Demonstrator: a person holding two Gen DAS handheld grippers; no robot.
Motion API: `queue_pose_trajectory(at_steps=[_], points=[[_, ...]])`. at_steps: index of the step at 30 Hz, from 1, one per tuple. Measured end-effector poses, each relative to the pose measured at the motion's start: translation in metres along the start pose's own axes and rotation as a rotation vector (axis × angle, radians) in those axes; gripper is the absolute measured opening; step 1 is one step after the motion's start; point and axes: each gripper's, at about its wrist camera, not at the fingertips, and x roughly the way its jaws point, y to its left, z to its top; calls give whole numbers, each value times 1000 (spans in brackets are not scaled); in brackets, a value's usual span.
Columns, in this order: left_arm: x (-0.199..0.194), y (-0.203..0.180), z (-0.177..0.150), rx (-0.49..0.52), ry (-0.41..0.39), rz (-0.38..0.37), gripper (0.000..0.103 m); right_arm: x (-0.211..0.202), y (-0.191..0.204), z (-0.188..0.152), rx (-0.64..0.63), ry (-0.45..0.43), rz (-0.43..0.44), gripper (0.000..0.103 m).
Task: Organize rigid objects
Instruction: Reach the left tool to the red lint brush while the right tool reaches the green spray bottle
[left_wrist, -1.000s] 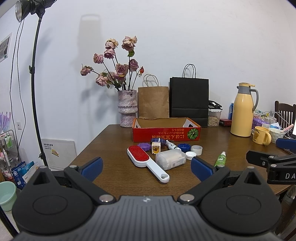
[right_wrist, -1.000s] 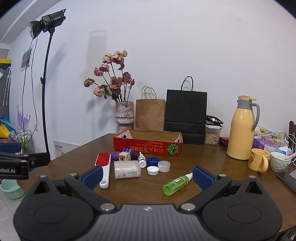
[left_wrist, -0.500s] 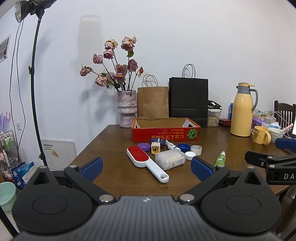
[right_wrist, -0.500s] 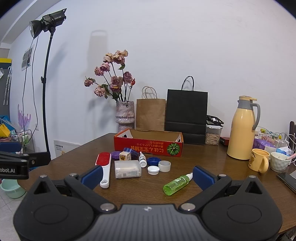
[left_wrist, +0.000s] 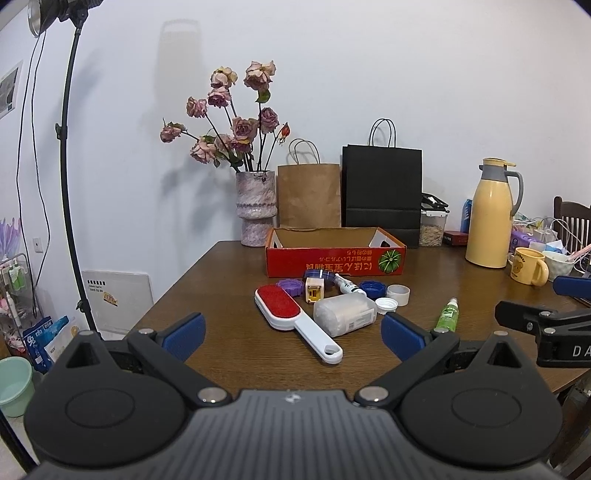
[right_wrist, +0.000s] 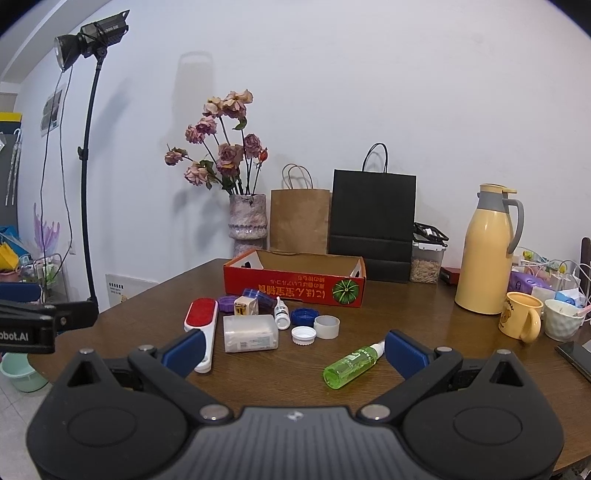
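Observation:
A red cardboard box (left_wrist: 334, 263) (right_wrist: 295, 286) stands open and looks empty on the wooden table. In front of it lie a red-and-white lint brush (left_wrist: 291, 317) (right_wrist: 201, 325), a clear swab box (left_wrist: 345, 314) (right_wrist: 250, 333), a green spray bottle (left_wrist: 447, 314) (right_wrist: 351, 364), a small white dropper bottle (right_wrist: 282, 313), a yellow-white cube (left_wrist: 314, 288), and blue, purple and white caps. My left gripper (left_wrist: 291, 334) is open and empty, short of the brush. My right gripper (right_wrist: 293, 349) is open and empty, short of the green bottle.
A vase of dried roses (left_wrist: 256, 206), brown and black paper bags (left_wrist: 382, 192), a yellow thermos (left_wrist: 489, 218), a yellow mug (right_wrist: 521, 319) and clutter line the back and right. A light stand (left_wrist: 68, 177) stands left of the table.
Both views have shifted very slightly. Nothing on the table has moved and both grippers stay open.

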Motion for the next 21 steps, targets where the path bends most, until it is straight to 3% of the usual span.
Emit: queue_pose_trajectory(at_steps=[21], points=[[56,2,-2,-14,89,10,103,58,-12,2,19,87,-14,103]])
